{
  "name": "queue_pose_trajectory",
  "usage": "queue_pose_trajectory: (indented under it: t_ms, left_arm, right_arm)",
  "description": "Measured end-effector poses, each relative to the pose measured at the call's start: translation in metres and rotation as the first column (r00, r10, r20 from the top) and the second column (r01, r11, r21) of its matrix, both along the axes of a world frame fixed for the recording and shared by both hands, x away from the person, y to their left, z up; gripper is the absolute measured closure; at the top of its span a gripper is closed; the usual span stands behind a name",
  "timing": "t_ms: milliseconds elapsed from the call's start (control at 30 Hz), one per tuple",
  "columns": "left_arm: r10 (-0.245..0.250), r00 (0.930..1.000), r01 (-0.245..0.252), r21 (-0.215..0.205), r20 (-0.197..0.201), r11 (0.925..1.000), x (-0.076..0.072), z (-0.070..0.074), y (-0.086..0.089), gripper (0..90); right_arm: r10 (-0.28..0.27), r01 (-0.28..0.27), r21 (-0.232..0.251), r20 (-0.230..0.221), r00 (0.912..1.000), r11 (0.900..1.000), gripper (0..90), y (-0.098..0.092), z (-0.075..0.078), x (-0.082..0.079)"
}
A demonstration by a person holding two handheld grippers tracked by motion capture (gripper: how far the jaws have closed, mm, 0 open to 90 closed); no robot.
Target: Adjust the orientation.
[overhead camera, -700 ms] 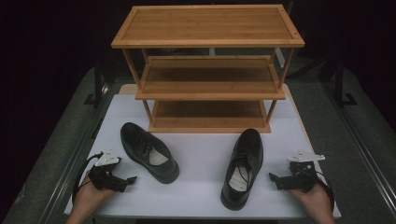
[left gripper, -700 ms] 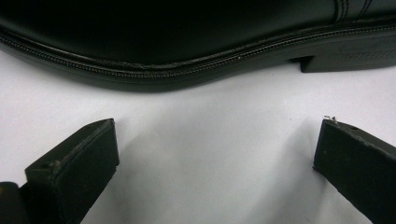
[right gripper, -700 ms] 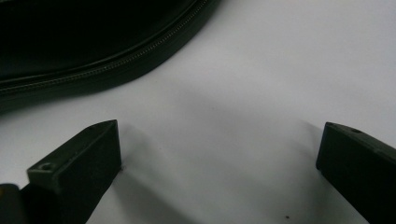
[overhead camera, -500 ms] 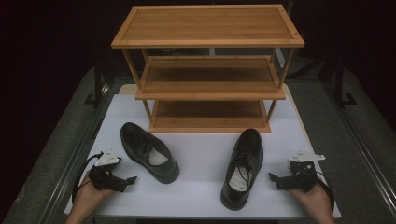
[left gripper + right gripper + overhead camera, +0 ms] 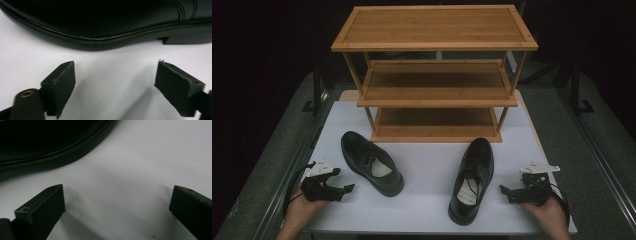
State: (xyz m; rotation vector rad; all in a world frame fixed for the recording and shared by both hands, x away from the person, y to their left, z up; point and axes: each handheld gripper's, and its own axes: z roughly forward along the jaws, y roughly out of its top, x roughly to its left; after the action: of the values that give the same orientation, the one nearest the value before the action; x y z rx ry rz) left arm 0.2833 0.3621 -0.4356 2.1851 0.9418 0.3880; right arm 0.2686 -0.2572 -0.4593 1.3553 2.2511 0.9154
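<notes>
Two black leather shoes lie on the white table top (image 5: pixel 427 172). The left shoe (image 5: pixel 371 162) lies at an angle, toe toward the near right. The right shoe (image 5: pixel 473 177) points its toe toward me. My left gripper (image 5: pixel 346 190) rests on the table just left of the left shoe, open, jaws toward it. In the left gripper view the shoe's sole edge and heel (image 5: pixel 105 27) lie just beyond the open gripper (image 5: pixel 116 83). My right gripper (image 5: pixel 504 191) rests right of the right shoe, open. The right gripper view shows that shoe's side (image 5: pixel 47 142) past the wide-open gripper (image 5: pixel 117 205).
A three-tier wooden shoe rack (image 5: pixel 434 75) stands at the back of the table, with bare shelves. Dark floor and metal stands surround the table. White table surface lies between the two shoes.
</notes>
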Motion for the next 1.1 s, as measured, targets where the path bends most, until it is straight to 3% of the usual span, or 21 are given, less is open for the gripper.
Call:
queue_pose_trajectory:
  t_ms: [233,467,567,667,833,1100]
  left_arm:
    - [0.041,0.9986,-0.040,-0.012,0.034,0.9991,0.002,0.017,0.009,46.8]
    - [0.044,0.9988,-0.044,-0.002,0.023,0.9990,0.012,0.031,0.015,71.7]
    - [0.053,0.9985,-0.053,0.024,0.013,0.9983,0.020,0.038,0.014,81.7]
    - [0.081,0.9967,-0.081,0.024,0.003,0.9964,0.027,0.043,0.014,89.8]
    - [0.116,0.9933,-0.116,0.039,-0.003,0.9925,0.042,0.048,0.017,89.9]
    - [0.154,0.9879,-0.154,0.009,-0.019,0.9880,0.066,0.055,0.028,90.0]
  right_arm:
    - [0.001,-0.001,0.000,0.002,1.0000,1.000,0.0,0.000,0.000,0.000]
    - [0.002,-0.002,-0.002,0.004,1.0000,1.000,0.0,0.000,0.000,0.000]
    - [0.001,-0.001,-0.001,0.003,1.0000,1.000,0.0,0.000,0.000,0.000]
    - [0.001,-0.001,-0.001,0.002,1.0000,1.000,0.0,0.000,0.000,0.000]
    - [0.001,-0.001,0.000,0.003,1.0000,1.000,0.0,0.000,0.000,0.000]
    - [0.002,-0.002,0.000,0.005,1.0000,1.000,0.0,0.000,0.000,0.000]
